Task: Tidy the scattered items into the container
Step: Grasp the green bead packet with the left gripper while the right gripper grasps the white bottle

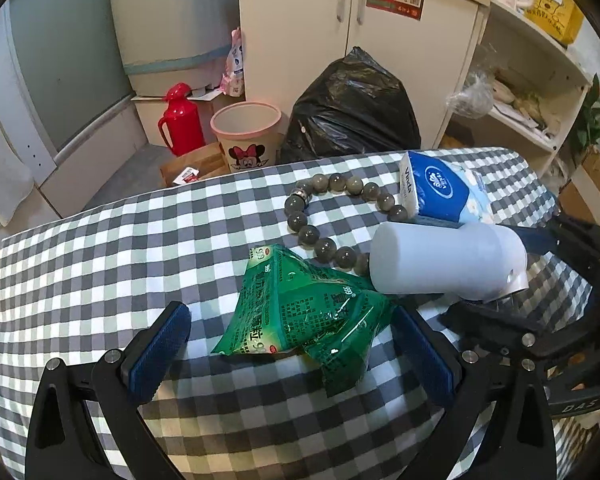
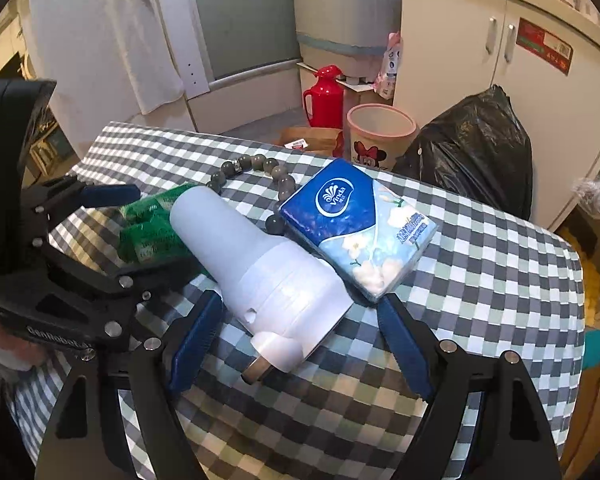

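Picking step: my left gripper (image 1: 292, 344) jaws apart around the sachet (image 1: 300, 312); right gripper (image 2: 300, 332) jaws apart around the bottle (image 2: 260, 264); next, close.

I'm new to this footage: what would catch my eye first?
A white bottle lies on its side on the checked cloth, between the open right tongs. Beside it sits a blue tissue pack, and a green packet lies between the open left tongs.

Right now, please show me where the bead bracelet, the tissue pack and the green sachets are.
bead bracelet (image 1: 325, 249): left wrist view, on one bead.
tissue pack (image 2: 336, 196): right wrist view, on the logo.
green sachets (image 1: 300, 312): left wrist view, on the top sachet.
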`<state>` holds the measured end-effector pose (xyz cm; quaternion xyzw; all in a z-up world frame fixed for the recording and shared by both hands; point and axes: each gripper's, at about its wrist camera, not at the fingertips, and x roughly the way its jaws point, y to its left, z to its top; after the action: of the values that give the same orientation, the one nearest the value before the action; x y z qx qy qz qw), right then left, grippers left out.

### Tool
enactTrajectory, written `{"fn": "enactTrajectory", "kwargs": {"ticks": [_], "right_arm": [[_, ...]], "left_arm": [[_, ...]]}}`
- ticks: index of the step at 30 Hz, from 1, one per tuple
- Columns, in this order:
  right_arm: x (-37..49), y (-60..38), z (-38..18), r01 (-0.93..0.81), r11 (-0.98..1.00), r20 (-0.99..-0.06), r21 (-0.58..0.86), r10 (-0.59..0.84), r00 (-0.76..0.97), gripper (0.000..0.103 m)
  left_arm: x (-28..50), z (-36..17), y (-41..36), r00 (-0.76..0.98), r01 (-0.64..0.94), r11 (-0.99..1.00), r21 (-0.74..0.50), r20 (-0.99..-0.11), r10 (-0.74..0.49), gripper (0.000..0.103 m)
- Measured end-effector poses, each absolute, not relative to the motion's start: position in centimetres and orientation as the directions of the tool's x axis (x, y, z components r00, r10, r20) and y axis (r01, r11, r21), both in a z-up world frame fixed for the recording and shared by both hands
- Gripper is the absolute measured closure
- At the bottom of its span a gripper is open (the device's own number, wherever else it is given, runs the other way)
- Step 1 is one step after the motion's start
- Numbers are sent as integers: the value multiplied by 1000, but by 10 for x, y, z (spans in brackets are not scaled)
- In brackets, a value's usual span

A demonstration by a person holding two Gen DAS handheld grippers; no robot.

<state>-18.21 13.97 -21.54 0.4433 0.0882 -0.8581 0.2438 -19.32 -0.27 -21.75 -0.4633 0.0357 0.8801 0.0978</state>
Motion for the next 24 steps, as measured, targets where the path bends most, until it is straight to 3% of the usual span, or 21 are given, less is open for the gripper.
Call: {"fn": "enactTrajectory", "kwargs": {"ticks": [2,9,11,19,24], "right_arm": [[-182,141,-215,494,-866,-799,77,-350,-490,23],[-180,141,-212,485,-869,-800,99,-360,-480,46],[-179,140,-212,484,-869,-802,100,-358,-477,46],[-165,143,-208,462,-878,-809,127,-361,-463,47],[-153,147,-203,443,-886,-807,138,-360,-468,47]], "left_arm": [[-193,-217,-4,-556,-209,-977,-42,-817,154,1],[-189,-212,-1,-564,-245,-966,-76,-800,206,17],[-187,-211,-2,-567,-244,-966,-85,-796,213,29],[-179,-207,-9,-562,-222,-964,-148,-788,251,49],[-171,-202,-11,-567,-199,-968,-150,-788,239,50]]}}
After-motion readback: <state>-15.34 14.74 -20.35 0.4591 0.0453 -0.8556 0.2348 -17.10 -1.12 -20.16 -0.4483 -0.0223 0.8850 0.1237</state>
